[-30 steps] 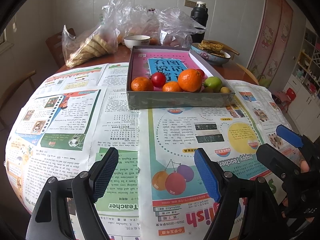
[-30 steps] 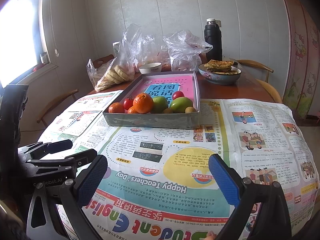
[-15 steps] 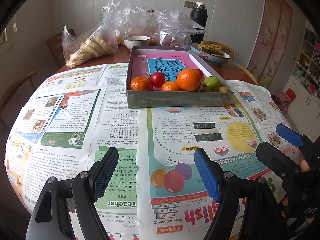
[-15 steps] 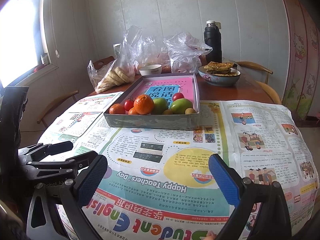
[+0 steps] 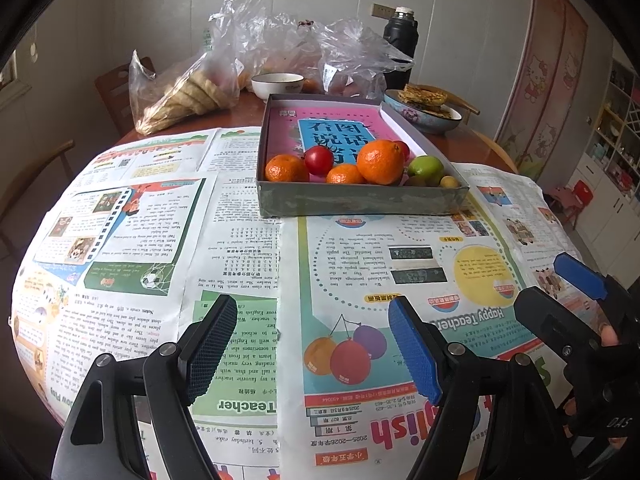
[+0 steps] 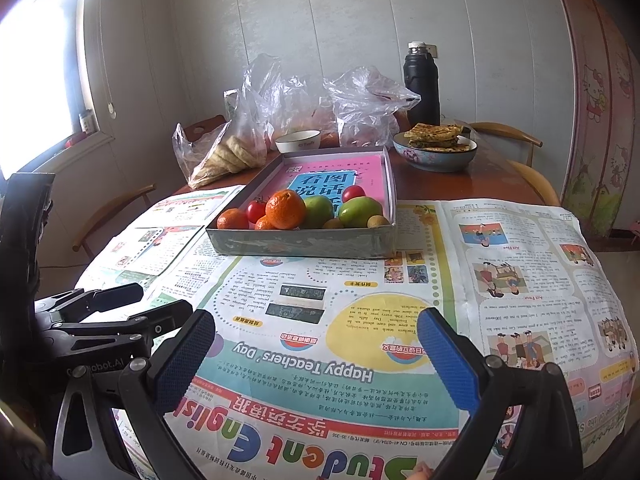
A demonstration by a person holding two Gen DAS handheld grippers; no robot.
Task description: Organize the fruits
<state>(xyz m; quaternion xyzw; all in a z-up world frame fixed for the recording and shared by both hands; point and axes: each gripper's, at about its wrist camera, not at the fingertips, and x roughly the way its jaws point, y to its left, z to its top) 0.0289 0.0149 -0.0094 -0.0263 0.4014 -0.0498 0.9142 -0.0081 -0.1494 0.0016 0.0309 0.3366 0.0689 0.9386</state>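
Well ahead of hand-held gripper [image 5: 312,344]: fruits [image 5: 352,164].

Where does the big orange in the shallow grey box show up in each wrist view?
Left wrist view: the large round orange sits upper centre, at the near wall of the shallow grey cardboard box, between a small mandarin and a green fruit.
Right wrist view: the same orange lies left of centre, left-middle of the fruit row.
Shared landmark: the tall black thermos flask behind the box.
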